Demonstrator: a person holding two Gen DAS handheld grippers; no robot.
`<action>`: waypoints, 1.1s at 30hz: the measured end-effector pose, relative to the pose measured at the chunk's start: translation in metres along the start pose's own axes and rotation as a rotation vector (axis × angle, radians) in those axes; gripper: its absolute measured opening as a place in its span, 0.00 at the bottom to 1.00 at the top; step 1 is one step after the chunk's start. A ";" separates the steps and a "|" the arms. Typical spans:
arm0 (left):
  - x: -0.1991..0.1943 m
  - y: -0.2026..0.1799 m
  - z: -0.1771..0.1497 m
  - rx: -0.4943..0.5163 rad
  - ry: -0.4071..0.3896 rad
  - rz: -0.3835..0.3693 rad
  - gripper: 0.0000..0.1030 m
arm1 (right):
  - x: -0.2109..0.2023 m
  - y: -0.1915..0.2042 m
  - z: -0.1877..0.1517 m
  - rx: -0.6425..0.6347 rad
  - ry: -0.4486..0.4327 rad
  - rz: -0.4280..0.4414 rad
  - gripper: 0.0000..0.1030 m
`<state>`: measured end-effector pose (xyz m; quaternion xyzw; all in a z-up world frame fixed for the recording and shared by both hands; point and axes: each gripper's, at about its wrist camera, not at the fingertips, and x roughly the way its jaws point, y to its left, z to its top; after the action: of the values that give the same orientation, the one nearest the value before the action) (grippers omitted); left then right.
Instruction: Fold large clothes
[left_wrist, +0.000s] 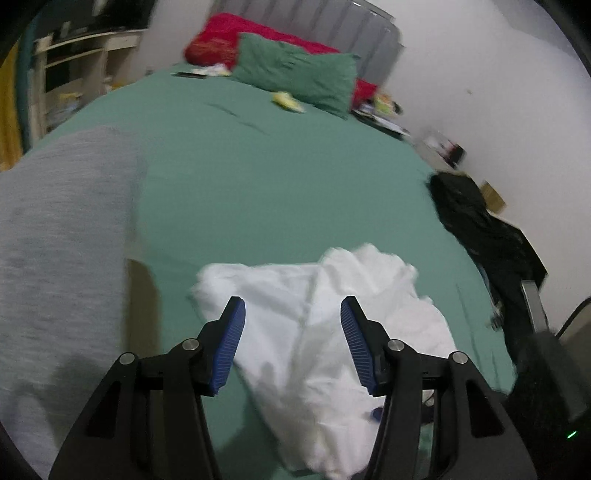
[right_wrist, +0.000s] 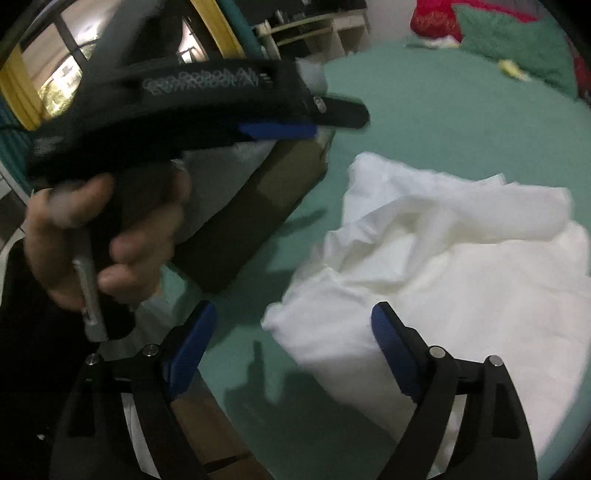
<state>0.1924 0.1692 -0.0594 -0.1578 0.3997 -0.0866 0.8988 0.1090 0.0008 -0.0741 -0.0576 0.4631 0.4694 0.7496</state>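
Risk: white garment (left_wrist: 325, 332) is a crumpled heap with no clear hem or corner showing; a grab into the middle likely pinches several layers and the fold goes lopsided; both views are motion-blurred, so aim is loose; cardboard box (right_wrist: 255, 206) sits just beside the garment's left side and could snag a swing. Garment lies on the green bed sheet (left_wrist: 258, 177), at the end away from the green pillow (left_wrist: 295, 77). Left gripper (left_wrist: 293, 314) hovers above it, jaws wide apart, empty; right gripper (right_wrist: 293, 317) likewise spread wide, holding nothing, garment edge between its fingers; no contact visible on either.
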 end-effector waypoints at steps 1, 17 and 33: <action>0.005 -0.010 -0.002 0.028 0.012 -0.021 0.55 | -0.012 -0.003 -0.004 0.001 -0.023 -0.022 0.84; 0.096 0.009 -0.017 -0.036 0.148 0.223 0.41 | -0.083 -0.151 -0.081 0.525 -0.170 -0.147 0.84; 0.074 -0.020 -0.009 0.098 0.130 0.155 0.41 | -0.041 -0.144 -0.087 0.561 -0.181 -0.022 0.56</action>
<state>0.2344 0.1276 -0.1089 -0.0763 0.4636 -0.0462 0.8815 0.1573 -0.1503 -0.1428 0.1888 0.5055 0.3180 0.7795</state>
